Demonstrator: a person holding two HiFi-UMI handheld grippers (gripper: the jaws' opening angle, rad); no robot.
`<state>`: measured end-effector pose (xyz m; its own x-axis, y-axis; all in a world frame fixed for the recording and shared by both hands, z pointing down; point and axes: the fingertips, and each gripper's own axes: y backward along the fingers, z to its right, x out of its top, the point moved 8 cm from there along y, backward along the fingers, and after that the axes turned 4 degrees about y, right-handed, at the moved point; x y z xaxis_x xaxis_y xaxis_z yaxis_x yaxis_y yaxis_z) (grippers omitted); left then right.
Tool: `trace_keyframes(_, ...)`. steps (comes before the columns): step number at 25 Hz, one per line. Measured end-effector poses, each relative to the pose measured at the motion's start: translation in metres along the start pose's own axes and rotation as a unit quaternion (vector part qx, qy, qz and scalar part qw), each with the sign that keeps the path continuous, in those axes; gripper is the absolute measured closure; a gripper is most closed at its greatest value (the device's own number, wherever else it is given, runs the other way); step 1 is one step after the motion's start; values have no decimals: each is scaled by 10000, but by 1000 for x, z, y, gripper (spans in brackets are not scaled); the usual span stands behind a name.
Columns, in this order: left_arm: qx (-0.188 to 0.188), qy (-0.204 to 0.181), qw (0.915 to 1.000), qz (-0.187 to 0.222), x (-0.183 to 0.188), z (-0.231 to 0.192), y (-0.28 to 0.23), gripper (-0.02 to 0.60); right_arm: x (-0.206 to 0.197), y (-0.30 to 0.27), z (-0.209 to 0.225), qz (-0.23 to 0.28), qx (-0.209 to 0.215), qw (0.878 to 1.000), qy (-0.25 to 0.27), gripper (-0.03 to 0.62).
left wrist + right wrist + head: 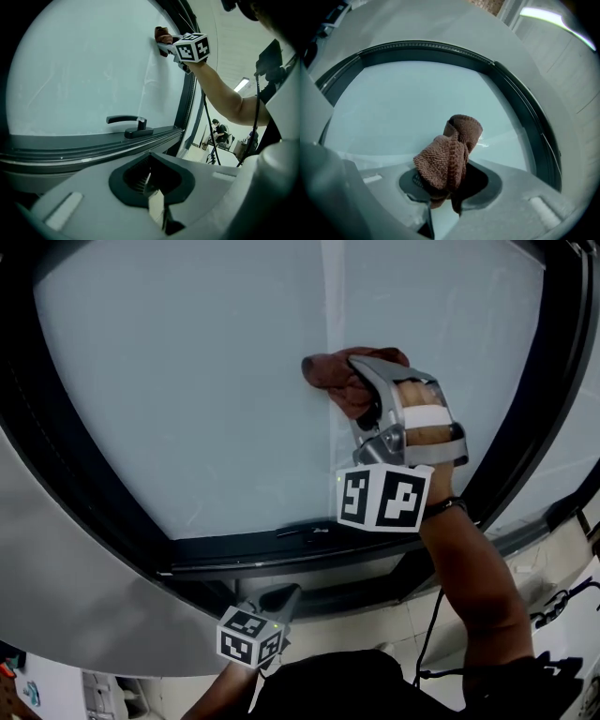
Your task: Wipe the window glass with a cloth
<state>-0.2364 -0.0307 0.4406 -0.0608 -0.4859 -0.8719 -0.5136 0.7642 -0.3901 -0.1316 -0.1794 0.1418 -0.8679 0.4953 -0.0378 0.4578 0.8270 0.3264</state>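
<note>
A crumpled brown cloth [330,373] is pressed against the pale window glass [187,381], right of the pane's middle. My right gripper [361,395] is shut on it, and a hand holds the gripper from below. The right gripper view shows the cloth [449,157] bunched between the jaws of that gripper [443,190], its top touching the glass [408,103]. My left gripper [279,601] hangs low beneath the window frame, away from the glass. In its own view the left gripper [149,183] has its jaws together with nothing between them. That view also shows the cloth [161,33] high on the pane.
A dark frame [103,502] surrounds the pane, and a black window handle [127,123] sits on its lower rail. A black cable [206,117] hangs from the right arm. A person [218,133] sits far off in the room to the right.
</note>
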Motion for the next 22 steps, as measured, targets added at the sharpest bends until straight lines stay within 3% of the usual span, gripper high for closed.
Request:
trace_keyframes(5, -36, 44, 10000, 59, -2, 3, 1, 565, 2, 0, -6, -74, -175, 9998, 76, 494)
trace_keyframes(22, -71, 116, 9999, 40, -5, 0, -3, 565, 0, 13, -43, -121, 255, 9996, 48, 494)
